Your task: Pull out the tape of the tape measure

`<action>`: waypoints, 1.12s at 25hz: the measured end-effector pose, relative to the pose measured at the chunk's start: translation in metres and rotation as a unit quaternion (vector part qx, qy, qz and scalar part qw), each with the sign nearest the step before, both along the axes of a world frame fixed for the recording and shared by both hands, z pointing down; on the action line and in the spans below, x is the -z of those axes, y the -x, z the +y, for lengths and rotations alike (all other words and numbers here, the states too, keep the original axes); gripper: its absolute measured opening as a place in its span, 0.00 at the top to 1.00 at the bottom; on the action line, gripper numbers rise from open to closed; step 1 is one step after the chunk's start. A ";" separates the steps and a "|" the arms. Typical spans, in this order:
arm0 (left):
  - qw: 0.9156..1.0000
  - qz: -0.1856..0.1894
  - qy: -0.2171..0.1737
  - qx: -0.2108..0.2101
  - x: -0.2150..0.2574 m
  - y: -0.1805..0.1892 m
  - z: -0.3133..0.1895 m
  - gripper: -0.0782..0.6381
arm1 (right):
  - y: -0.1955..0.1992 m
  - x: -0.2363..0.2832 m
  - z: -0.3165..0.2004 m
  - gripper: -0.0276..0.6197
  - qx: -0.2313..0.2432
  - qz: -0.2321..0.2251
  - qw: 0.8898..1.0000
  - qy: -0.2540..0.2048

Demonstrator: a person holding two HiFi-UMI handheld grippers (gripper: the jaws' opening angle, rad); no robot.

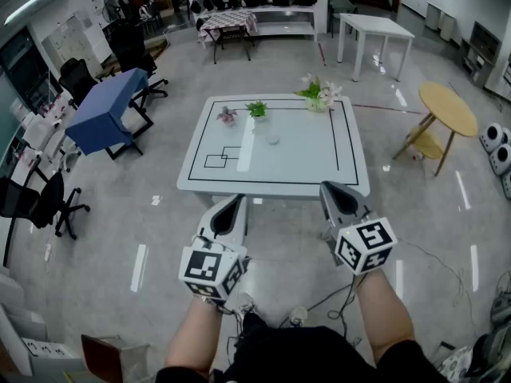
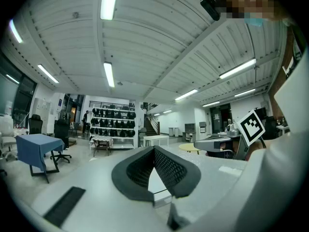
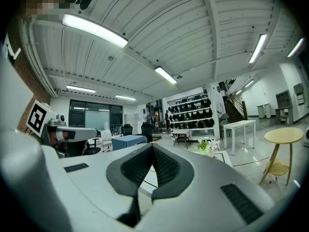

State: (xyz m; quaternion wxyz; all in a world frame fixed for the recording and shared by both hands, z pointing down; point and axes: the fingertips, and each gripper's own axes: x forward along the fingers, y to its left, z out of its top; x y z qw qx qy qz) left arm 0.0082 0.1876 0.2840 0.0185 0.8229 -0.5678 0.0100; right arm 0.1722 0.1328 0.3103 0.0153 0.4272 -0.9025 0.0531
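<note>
Bench is standing ahead of us, white with black lines marked on its top; we are holding both tools short of its near edge, over the floor, touching nothing. Left tool is pointing toward the near left part of the bench, its jaws pressed together with nothing between them; right tool is pointing toward the near right corner, its jaws likewise closed tight and empty. Tape measure is, we are judging, the small pale thing lying near the middle of the bench, well apart from both tools; it is showing too small for us to be sure. Three little plants are standing along the far side: a pink plant at the left, a green plant just beside it, a white-flowered plant near the far right corner. A blue-draped table is sitting off to the left; a round yellow table is standing off to the right.
</note>
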 end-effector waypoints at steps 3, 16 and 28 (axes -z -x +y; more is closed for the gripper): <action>1.000 0.001 0.002 0.002 0.001 -0.002 0.002 0.89 | -0.003 0.001 0.002 0.96 0.000 -0.008 1.000 0.003; 1.000 0.006 -0.001 0.021 0.004 -0.017 0.011 0.89 | -0.019 0.001 0.008 0.96 0.023 -0.021 0.999 0.007; 1.000 0.009 -0.010 0.023 0.000 -0.017 -0.009 0.87 | -0.018 0.005 -0.006 0.90 0.041 -0.031 0.999 -0.011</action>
